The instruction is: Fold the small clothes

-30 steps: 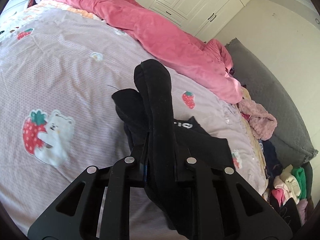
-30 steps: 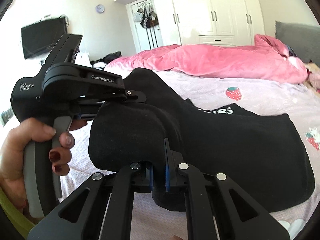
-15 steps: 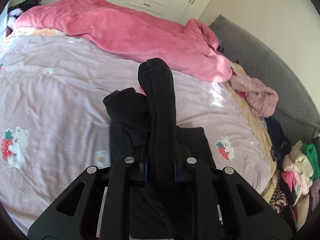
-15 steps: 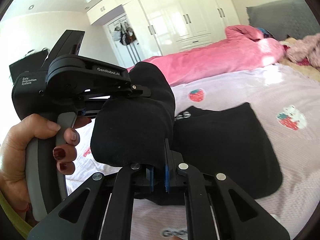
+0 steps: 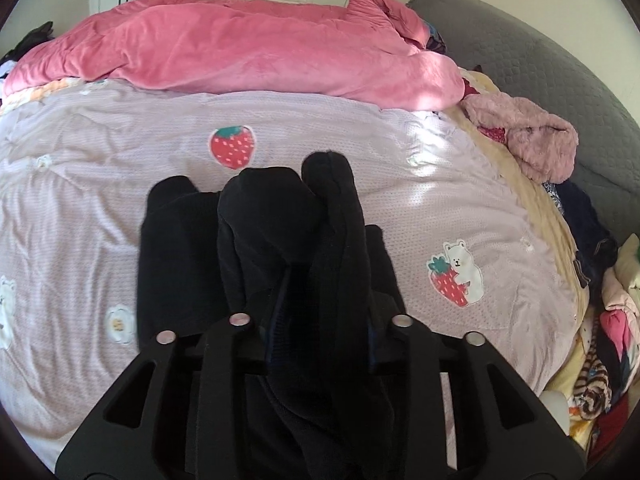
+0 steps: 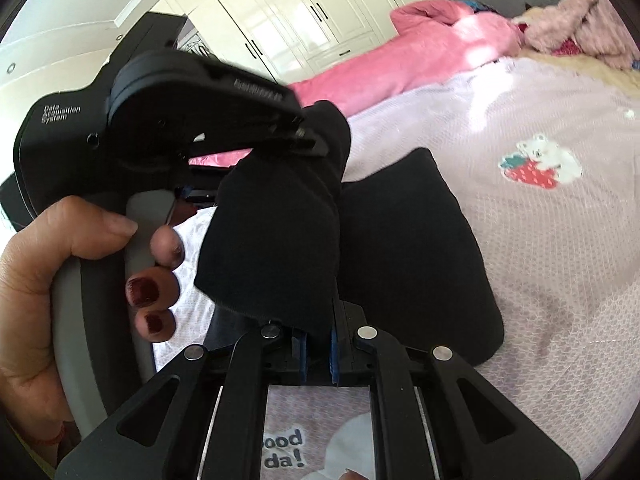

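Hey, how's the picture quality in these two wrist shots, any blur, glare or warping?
Left wrist view: sharp, strong fisheye bending with dark corners, sunlight glare on the bedsheet, black garment too dark for detail. Right wrist view: motion blur on the left gripper body, blown-out sun on the pink blanket, same fisheye curve.

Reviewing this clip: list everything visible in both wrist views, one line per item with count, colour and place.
black garment: one, black, on the bedsheet, part lifted in both claws
bedsheet: one, lilac with strawberry and bear prints, covers the bed
pink quilt: one, pink, bunched along the far side of the bed
fuzzy garment: one, dusty pink, at the bed's right edge
grey headboard: one, grey, far right
clothes pile: several, mixed colours, right of the bed
wardrobe: one, white, back wall
left claw: black, shut on the garment
right claw: black, shut on the garment
left hand: dark red nails, holding the left claw's handle
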Demonstrator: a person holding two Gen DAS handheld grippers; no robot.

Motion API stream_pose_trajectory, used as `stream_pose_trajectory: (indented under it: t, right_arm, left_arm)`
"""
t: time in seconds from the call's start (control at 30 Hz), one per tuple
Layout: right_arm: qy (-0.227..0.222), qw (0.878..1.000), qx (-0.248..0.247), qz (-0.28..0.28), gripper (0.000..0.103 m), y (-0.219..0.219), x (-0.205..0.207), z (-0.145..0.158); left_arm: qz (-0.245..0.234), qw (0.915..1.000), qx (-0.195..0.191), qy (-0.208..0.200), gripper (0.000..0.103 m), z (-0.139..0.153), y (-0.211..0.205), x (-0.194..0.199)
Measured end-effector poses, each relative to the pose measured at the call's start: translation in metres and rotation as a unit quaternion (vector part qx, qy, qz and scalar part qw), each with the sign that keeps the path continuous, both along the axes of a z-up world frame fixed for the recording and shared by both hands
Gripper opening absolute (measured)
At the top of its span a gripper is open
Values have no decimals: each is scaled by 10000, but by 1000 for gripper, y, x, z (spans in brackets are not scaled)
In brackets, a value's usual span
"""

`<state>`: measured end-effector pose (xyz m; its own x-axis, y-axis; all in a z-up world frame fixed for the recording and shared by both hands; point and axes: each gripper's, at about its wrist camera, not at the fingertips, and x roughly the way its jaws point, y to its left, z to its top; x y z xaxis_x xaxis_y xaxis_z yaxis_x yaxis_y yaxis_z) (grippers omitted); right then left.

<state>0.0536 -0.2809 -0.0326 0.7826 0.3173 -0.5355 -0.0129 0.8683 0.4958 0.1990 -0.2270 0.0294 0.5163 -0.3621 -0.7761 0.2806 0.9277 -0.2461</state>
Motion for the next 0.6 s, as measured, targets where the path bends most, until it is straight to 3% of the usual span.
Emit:
stream_pose_trajectory:
  t: [0.03, 0.1, 0.17, 0.37, 0.6]
  right_arm:
    - [33, 10000, 10, -10, 8, -2, 0, -1]
    - [137, 9999, 22, -25, 11, -5, -1, -4]
    - [303, 9995, 53, -90, 17, -14, -5, -10]
    - [439, 9987, 219, -116, 27, -35, -28, -14]
    - [218, 9991, 124, -343, 34, -68, -48, 6]
  left_arm:
    - [6, 10000, -21, 15, 31, -2, -3, 0]
    - [-75, 9996, -245, 91, 55, -3, -8, 0]
    - [-90, 9986, -501, 110, 63, -1, -8, -2]
    - [256, 9966, -777, -24, 63, 8, 15, -8]
    - [562, 9971, -489, -122, 63, 2, 45, -24]
